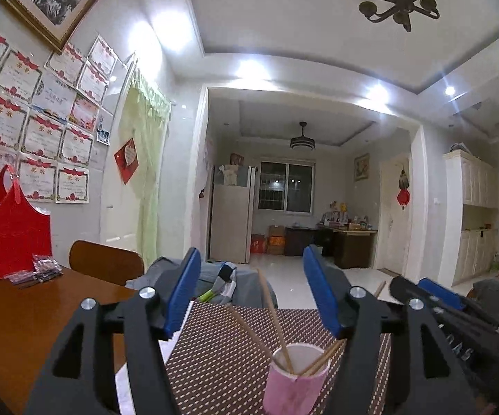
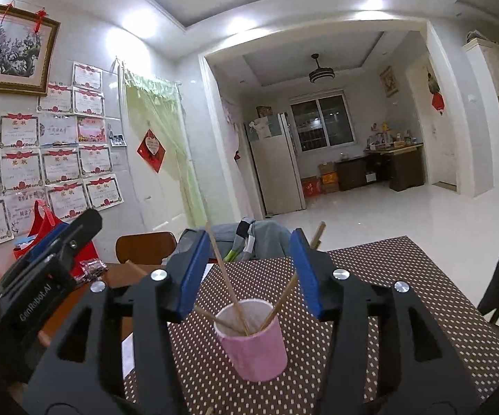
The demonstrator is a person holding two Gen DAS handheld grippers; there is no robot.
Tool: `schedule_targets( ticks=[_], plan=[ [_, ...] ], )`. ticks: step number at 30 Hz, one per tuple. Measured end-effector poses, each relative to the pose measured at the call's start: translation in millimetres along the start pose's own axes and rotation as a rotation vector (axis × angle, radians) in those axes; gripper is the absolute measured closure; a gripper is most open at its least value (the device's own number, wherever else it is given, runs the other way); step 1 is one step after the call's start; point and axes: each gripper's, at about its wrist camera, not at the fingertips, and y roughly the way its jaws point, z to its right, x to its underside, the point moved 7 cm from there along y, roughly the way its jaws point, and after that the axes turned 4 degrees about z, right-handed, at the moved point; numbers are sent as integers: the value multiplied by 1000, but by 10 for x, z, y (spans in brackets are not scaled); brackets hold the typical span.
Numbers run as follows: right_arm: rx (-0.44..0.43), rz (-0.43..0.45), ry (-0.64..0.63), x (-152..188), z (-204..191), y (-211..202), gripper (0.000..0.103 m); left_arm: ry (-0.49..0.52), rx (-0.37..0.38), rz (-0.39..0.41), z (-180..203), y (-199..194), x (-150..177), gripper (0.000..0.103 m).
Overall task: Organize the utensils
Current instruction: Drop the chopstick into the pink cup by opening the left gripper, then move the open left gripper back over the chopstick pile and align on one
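A pink paper cup (image 1: pixel 292 384) stands on a brown dotted placemat (image 1: pixel 221 356) and holds three wooden chopsticks (image 1: pixel 271 307) that lean outward. It also shows in the right wrist view (image 2: pixel 254 346), with its chopsticks (image 2: pixel 223 269). My left gripper (image 1: pixel 252 276) is open and empty, its blue fingers spread above and to either side of the cup. My right gripper (image 2: pixel 251 259) is open and empty too, set around the cup's top. Each gripper sees the other beside it: the right gripper (image 1: pixel 439 297) and the left gripper (image 2: pixel 55 238).
The placemat (image 2: pixel 387 297) lies on a brown wooden table (image 1: pixel 24 318). A red bag (image 1: pixel 7 235) and small packets (image 1: pixel 42 269) sit at the table's far left. A chair with grey clothing (image 2: pixel 249 242) stands behind the table.
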Motion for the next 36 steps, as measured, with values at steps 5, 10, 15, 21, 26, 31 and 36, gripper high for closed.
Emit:
schedule_targets(
  ticks=[5,10,15,21,26,31,36],
  plan=[
    [13,-40,-7,49,-67,-237,51,34,32,-92,-18,-235,66,42],
    [19,-119,-18,239,-107,-426,49,104,70,-217,22,-456,274,42],
    [50,-263,-5,573,-68,-517,48,153,132,-420,67,-575,627,42],
    [38,-441,28,978,-52,-592,48,156,196,-745,91,-670,1268,42],
    [30,-576,85,1280,20,-612,48,124,187,-976,-37,-669,1771,42],
    [34,-693,104,1553,6,-570,48,125,145,-1083,-80,-652,2059,42],
    [45,-742,92,1671,10,-580,48,155,103,-1123,-108,-590,2208,42]
  ],
)
